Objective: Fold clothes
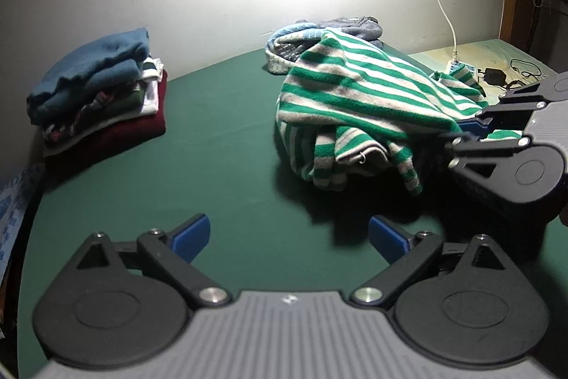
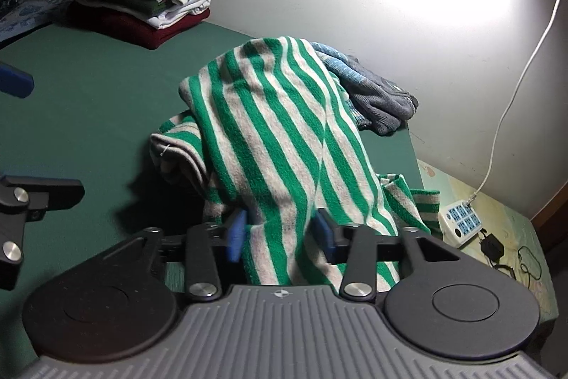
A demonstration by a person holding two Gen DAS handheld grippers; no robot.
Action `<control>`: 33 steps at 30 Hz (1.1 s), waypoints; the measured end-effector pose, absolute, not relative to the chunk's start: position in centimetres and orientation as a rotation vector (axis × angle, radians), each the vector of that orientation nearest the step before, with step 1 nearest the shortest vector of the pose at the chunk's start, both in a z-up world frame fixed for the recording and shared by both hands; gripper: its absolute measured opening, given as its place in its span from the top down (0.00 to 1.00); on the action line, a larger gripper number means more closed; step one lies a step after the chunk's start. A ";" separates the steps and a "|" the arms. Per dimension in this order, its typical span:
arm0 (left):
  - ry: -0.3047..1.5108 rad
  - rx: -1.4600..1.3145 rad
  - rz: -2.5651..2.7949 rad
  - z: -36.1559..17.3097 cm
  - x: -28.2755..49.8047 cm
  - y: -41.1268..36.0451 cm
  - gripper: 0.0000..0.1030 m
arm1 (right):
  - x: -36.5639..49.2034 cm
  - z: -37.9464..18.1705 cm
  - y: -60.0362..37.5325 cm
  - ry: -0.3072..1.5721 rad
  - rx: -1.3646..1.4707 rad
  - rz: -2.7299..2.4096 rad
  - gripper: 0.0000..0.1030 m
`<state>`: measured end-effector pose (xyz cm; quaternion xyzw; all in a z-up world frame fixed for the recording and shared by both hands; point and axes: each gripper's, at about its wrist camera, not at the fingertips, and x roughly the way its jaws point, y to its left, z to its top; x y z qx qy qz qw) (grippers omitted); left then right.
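Observation:
A green-and-grey striped garment (image 1: 355,95) lies crumpled on the right side of the green table cover (image 1: 213,148). One end of it is lifted. My right gripper (image 2: 280,233) is shut on a bunched fold of the striped garment (image 2: 269,130), with cloth filling the gap between its blue pads (image 2: 235,235). In the left wrist view, the right gripper (image 1: 465,130) comes in from the right edge. My left gripper (image 1: 289,237) hangs open over bare cover, short of the garment, with nothing between its fingers.
A stack of folded clothes (image 1: 99,87) with a blue top layer stands at the far left against the wall. A loose pile of grey and blue clothes (image 2: 372,95) sits behind the striped garment. A power strip (image 2: 459,219), charger and white cable lie beyond the cover's right edge.

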<state>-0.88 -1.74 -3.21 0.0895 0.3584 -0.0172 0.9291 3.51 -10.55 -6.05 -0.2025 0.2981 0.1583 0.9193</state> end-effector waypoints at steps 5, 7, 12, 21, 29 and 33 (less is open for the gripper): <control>0.685 0.236 -0.127 -2.8 0.1 -3.6 0.06 | 2.0 -3.9 -13.8 0.542 -0.318 0.258 0.93; 0.668 0.264 -0.156 -2.7 0.7 -4.5 0.05 | 1.5 -3.2 -15.3 0.531 -0.294 0.220 0.94; 0.675 0.282 -0.221 -3.3 3.2 -5.8 0.04 | 0.5 -2.8 -18.8 0.549 -0.244 0.140 0.94; 0.719 0.304 -0.276 -5.4 5.9 -6.8 0.07 | 0.6 -4.6 -22.7 0.655 -0.235 -0.006 0.90; 0.749 0.316 -0.346 -7.0 5.4 -8.3 0.71 | -1.7 -2.3 -22.6 0.569 -0.323 0.055 0.64; 0.724 0.313 -0.299 -6.7 5.1 -7.6 0.77 | -2.7 -2.2 -20.6 0.503 -0.419 0.146 0.41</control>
